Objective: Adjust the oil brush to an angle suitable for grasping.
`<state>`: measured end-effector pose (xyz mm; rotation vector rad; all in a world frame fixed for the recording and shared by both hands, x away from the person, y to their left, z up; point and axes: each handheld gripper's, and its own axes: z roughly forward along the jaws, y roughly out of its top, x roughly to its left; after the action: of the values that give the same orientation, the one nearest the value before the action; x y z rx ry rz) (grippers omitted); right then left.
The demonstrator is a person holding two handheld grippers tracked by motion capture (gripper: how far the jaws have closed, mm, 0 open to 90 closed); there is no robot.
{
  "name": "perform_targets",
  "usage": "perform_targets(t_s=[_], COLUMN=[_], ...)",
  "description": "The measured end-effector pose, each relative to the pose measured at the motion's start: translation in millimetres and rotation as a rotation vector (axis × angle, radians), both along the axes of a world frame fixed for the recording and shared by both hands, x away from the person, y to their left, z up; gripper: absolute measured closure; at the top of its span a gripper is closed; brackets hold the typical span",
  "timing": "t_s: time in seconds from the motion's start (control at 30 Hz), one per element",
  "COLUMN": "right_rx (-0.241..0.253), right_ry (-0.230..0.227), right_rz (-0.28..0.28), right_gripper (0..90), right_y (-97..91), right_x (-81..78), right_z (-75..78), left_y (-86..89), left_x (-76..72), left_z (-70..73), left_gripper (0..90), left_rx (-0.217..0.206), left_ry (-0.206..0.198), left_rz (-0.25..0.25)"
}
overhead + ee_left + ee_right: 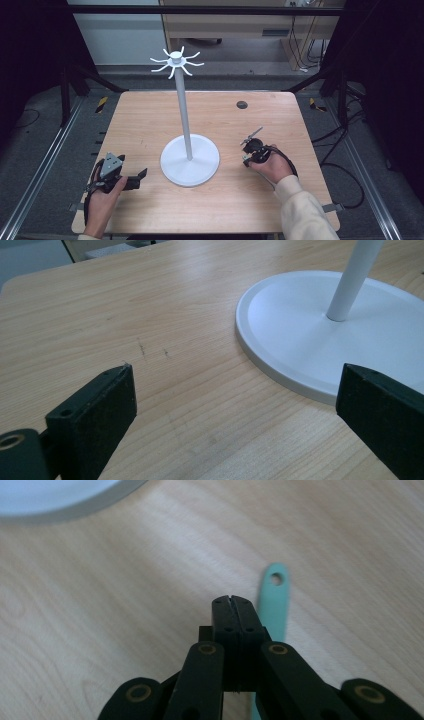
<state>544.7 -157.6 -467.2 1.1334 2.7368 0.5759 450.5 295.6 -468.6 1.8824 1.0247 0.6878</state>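
Note:
A white stand rises from its round base (190, 161) at the table's middle, a thin pole (183, 105) topped by a ring of hooks (176, 61). My left gripper (132, 169) rests at the front left, open, its jaws wide apart around bare wood (235, 405), with the base's rim (280, 372) just ahead on the right. My right gripper (247, 142) sits right of the base, shut, jaws flush together (231, 602) with nothing visible between them. A teal utensil handle (275, 597) with a hole at its end runs under and beside the right jaw; it shows as a thin strip (256, 132).
The wooden table (150, 115) has a small dark round plug (242, 104) near its far edge. Metal rails run along the floor on both sides. A cable (345, 175) trails off the right edge from the right gripper.

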Motion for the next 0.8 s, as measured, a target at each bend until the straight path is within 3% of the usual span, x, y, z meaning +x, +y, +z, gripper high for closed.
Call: perform_targets(t_s=[0.03, 0.07, 0.13, 0.27, 0.5, 0.67, 0.8], right_rx=[-0.026, -0.017, 0.011, -0.007, -0.013, -0.012, 0.014], right_ry=[-0.021, -0.038, -0.051, -0.069, -0.096, -0.081, -0.057], right_rz=[0.015, 0.019, -0.002, -0.047, -0.111, -0.130, -0.100], right_gripper=[90.0, 90.0, 90.0, 90.0, 90.0, 90.0, 90.0], right_y=[2.9, 3.1, 0.6, -5.9, -14.9, -14.3, -12.7], right_x=[-3.0, -3.8, -3.8, -0.7, 10.6, 14.2, 11.3], right_z=[0.6, 2.3, 6.5, 8.9, 0.0, -3.9, -3.1], left_y=[0.1, 0.2, 0.6, 0.0, -1.0, -0.9, -1.3], left_x=[-0.2, -0.4, -0.4, -0.1, -0.2, -0.1, -0.2], left_z=[0.1, 0.3, 0.3, 0.0, -0.3, -0.4, -0.5], left_gripper=[2.4, 2.4, 2.4, 2.4, 2.5, 2.5, 2.5], left_rx=[0.000, 0.000, 0.003, 0.000, 0.005, 0.006, 0.006], left_ry=[0.000, -0.001, -0.003, -0.001, 0.000, 0.000, 0.001], left_rz=[0.000, 0.001, 0.001, 0.001, -0.003, -0.003, -0.005])
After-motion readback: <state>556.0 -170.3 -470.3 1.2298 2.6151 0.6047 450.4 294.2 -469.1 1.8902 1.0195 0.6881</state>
